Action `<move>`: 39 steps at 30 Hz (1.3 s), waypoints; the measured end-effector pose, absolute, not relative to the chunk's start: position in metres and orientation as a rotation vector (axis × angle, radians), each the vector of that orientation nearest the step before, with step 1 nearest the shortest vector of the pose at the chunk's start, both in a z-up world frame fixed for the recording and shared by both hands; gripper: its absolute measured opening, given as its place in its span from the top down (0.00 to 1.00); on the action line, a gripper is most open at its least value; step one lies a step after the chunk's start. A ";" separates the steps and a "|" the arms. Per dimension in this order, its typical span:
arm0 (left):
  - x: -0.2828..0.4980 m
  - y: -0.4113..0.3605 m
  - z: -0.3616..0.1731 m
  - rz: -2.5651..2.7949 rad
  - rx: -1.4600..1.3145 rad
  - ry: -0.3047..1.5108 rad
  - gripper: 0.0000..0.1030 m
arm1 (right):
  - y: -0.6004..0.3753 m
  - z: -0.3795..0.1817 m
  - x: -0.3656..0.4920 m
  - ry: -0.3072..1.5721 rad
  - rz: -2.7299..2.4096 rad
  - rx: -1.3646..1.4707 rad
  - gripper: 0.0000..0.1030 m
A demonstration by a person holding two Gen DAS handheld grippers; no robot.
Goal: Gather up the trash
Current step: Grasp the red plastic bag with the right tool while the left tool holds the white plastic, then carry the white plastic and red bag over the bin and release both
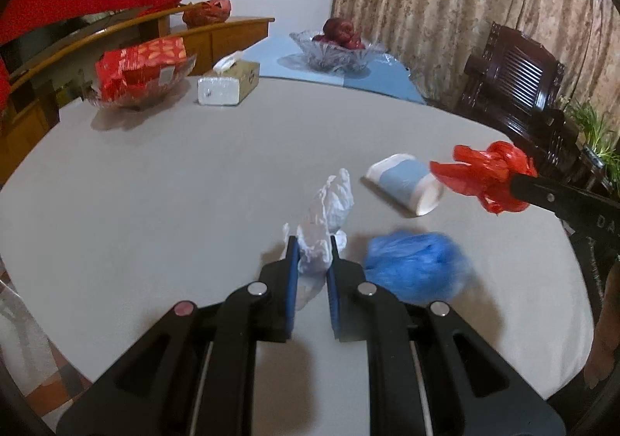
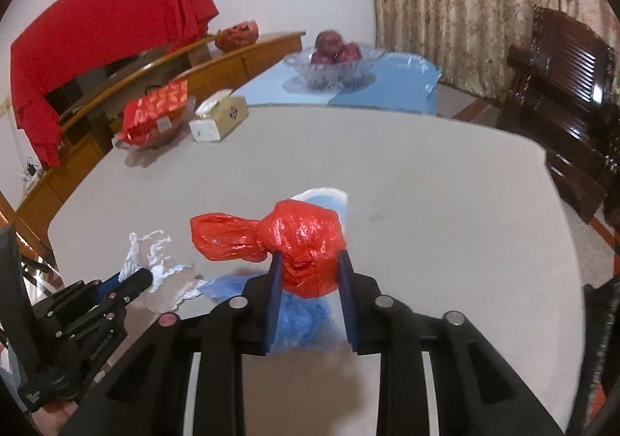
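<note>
Gripping trash | left gripper clamped on white crumpled bag | right gripper pinching red bag at 2 o'clock | both light, soft, slippery; hold at bunched middle

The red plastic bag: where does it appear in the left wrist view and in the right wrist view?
Left wrist view: the red plastic bag is at the right edge, held above the table by the right gripper.
Right wrist view: centre, clamped between the fingers.
Shared landmark: the paper cup lying on its side, just beyond the bag in both views.
</note>
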State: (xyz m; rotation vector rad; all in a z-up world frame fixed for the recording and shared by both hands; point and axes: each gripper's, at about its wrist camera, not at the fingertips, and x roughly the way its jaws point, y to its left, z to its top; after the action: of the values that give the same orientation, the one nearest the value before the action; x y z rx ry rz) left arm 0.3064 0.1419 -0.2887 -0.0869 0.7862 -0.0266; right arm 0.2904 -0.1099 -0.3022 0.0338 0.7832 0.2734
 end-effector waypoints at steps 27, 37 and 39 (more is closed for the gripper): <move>0.220 -0.108 -0.210 -0.256 0.036 0.735 0.88 | -0.350 -0.242 0.151 0.686 -0.019 0.111 0.74; 0.210 -0.233 -0.224 -0.403 0.059 0.764 0.88 | -0.452 -0.254 0.116 0.697 -0.168 0.137 0.74; 0.210 -0.253 -0.228 -0.415 0.064 0.766 0.88 | -0.470 -0.259 0.112 0.703 -0.187 0.140 0.74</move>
State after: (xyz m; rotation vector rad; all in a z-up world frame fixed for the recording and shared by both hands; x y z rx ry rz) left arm 0.2099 -0.2532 -0.2282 0.0642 0.7665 -0.4153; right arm 0.1125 -0.4701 -0.2586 0.1400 0.7033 -0.1869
